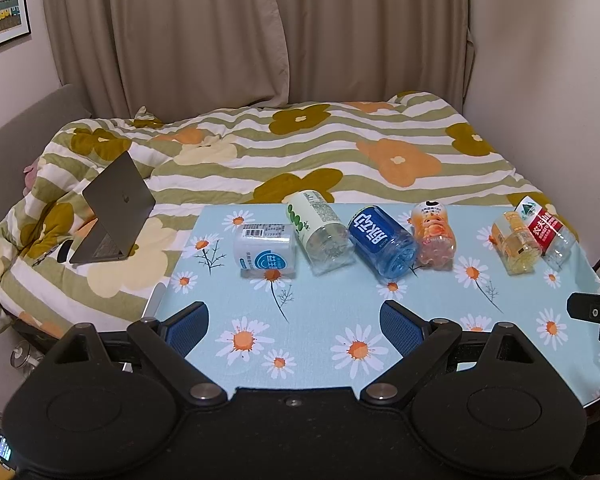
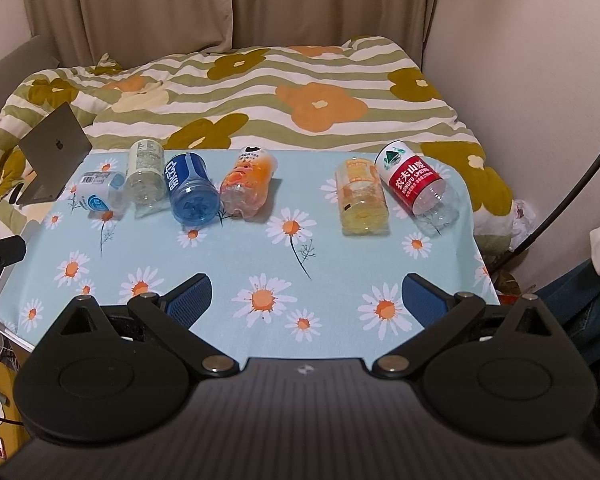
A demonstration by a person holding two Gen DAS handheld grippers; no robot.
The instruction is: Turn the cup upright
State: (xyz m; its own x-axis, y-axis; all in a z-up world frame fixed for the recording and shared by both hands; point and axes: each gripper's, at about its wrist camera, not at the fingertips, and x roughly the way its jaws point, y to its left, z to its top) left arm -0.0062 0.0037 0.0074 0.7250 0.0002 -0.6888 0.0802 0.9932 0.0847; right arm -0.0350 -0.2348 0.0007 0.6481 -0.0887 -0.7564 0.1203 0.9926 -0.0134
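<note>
Several cut-bottle cups lie on their sides in a row along the far edge of the daisy-print table point(image 1: 320, 320) point(image 2: 228, 256). From left: a white-and-blue labelled cup point(image 1: 265, 251) point(image 2: 100, 196), a clear green-dotted one point(image 1: 320, 232) point(image 2: 144, 178), a blue one point(image 1: 382, 242) point(image 2: 190, 188), an orange one point(image 1: 434, 236) point(image 2: 246, 186), a yellow one point(image 1: 514, 242) point(image 2: 362, 198) and a red-labelled one point(image 1: 546, 228) point(image 2: 418, 184). My left gripper point(image 1: 294, 326) hovers open over the near table, before the blue cup. My right gripper point(image 2: 306, 294) is open too, nothing between its fingers.
Behind the table lies a bed with a striped flower quilt point(image 1: 300, 148) and a half-open laptop point(image 1: 116, 216) point(image 2: 50, 156) at its left. Curtains point(image 1: 260, 28) hang behind. A wall point(image 2: 540, 60) and a black cable point(image 2: 568, 196) stand at the right.
</note>
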